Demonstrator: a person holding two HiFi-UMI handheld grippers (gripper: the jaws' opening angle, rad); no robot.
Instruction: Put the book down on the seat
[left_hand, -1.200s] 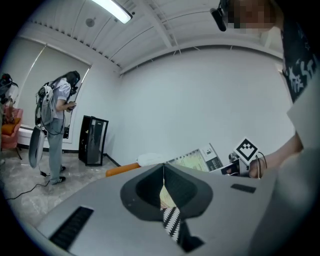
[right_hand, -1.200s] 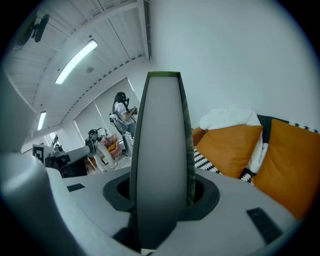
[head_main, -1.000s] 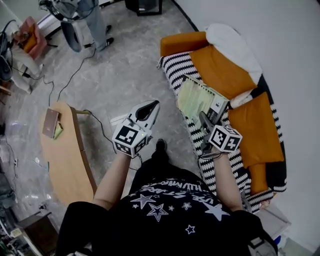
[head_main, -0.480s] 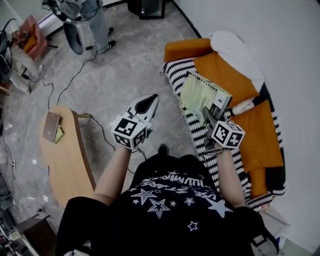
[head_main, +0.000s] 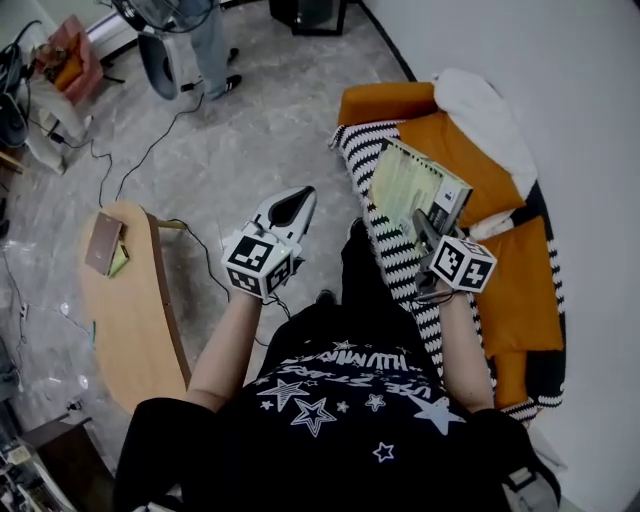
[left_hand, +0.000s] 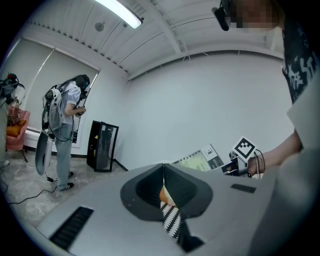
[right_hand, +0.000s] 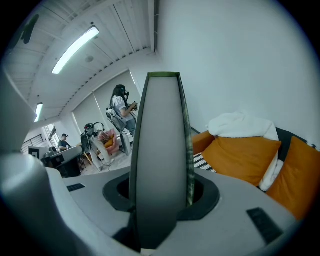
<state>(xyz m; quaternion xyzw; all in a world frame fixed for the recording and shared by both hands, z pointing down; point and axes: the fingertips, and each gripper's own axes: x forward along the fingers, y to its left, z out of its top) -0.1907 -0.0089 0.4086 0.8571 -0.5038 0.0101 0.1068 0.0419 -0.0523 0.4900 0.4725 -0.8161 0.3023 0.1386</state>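
From my end I count one sofa with a black-and-white striped seat (head_main: 362, 160) and one curved wooden table (head_main: 130, 330), well apart across the floor. At least three orange cushions (head_main: 455, 150) lie along the sofa's back and end, with one white blanket (head_main: 485, 100) bunched above them. There is one book (head_main: 415, 185) and two grippers. One other person (head_main: 205, 35) stands on the far floor.

Both my forearms reach forward. The right gripper (head_main: 422, 228) points down toward the sofa and is clamped on the book's near edge. It holds the book tilted over the striped seat, in front of the big back cushion. I cannot tell whether the book's far edge touches the cover. The left gripper (head_main: 290, 205) hangs over the floor between table and sofa, pointing nearly level, its jaws pressed together with nothing in them.

The right gripper view shows the book edge-on, a grey slab with a green edge filling the jaws, which the head view does not give. The left gripper view shows the book raised against the white wall, and a black cabinet (left_hand: 101, 145) that the head view barely catches.
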